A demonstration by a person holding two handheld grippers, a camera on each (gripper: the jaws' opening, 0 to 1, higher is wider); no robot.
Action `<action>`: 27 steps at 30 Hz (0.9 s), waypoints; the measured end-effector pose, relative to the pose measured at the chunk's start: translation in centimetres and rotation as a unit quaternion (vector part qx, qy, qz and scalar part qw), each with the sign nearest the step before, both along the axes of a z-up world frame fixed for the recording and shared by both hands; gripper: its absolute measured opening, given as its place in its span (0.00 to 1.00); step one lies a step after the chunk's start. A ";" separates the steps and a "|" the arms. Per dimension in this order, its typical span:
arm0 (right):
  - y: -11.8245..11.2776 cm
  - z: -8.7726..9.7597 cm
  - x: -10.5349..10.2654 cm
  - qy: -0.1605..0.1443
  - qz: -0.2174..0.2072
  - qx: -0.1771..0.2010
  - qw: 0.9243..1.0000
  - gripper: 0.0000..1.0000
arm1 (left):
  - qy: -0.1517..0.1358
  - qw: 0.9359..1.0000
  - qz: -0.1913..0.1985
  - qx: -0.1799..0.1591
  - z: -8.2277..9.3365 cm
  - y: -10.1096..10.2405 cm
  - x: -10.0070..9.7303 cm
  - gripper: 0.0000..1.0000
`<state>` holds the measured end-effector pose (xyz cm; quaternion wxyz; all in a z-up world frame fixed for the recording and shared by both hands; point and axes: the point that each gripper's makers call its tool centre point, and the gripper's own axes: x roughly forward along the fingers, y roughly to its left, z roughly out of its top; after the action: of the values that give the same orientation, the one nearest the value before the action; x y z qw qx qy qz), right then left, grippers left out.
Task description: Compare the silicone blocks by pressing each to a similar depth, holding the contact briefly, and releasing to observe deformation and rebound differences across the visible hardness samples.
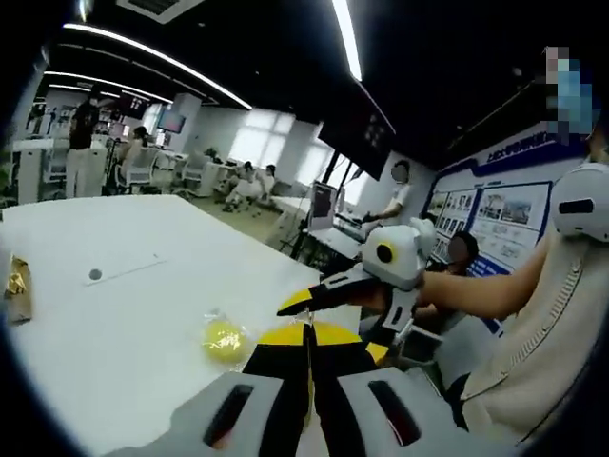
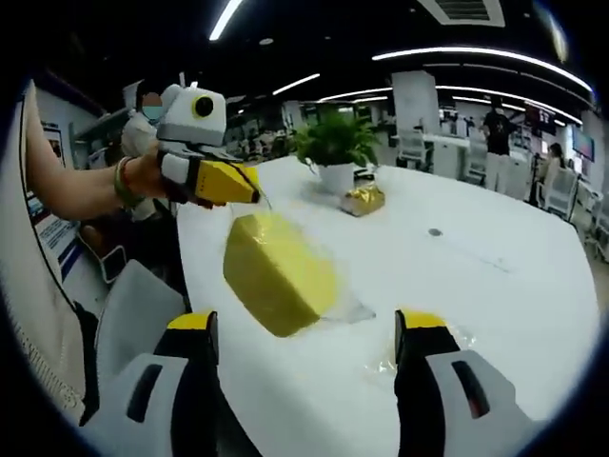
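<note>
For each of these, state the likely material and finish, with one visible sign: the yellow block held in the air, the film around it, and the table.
Yellow block: probably silicone or rubber, matte, with softly rounded edges. Film: thin clear plastic, glossy, trailing off the block. Table: smooth white top, perhaps laminate, faintly reflecting light; material uncertain.

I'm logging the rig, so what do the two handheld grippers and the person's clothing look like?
Both grippers, the left gripper and right gripper, have white bodies, a yellow-ringed round marking on top, and black jaws with yellow pads. A green wristband is worn, plus a cream knitted top.
</note>
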<state>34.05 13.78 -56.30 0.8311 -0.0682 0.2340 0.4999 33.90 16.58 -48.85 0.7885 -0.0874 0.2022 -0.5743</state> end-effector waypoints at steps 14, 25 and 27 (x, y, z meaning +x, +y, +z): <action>2.8 -1.3 -1.6 0.019 0.097 -0.031 0.995 0.60 | -0.026 0.997 -0.066 0.007 1.2 -1.2 -2.2 0.00; 3.5 -1.8 -3.3 0.017 0.157 -0.042 0.987 0.39 | -0.052 0.990 -0.122 0.039 0.5 -1.8 -4.1 0.00; 3.6 -2.0 -3.5 0.016 0.163 -0.048 0.985 0.33 | -0.054 0.990 -0.122 0.041 0.4 -1.7 -4.0 0.00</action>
<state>30.52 17.37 -58.33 0.7307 -0.1370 0.2566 0.6176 29.90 14.85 -48.44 0.7250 0.0016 0.1921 -0.6614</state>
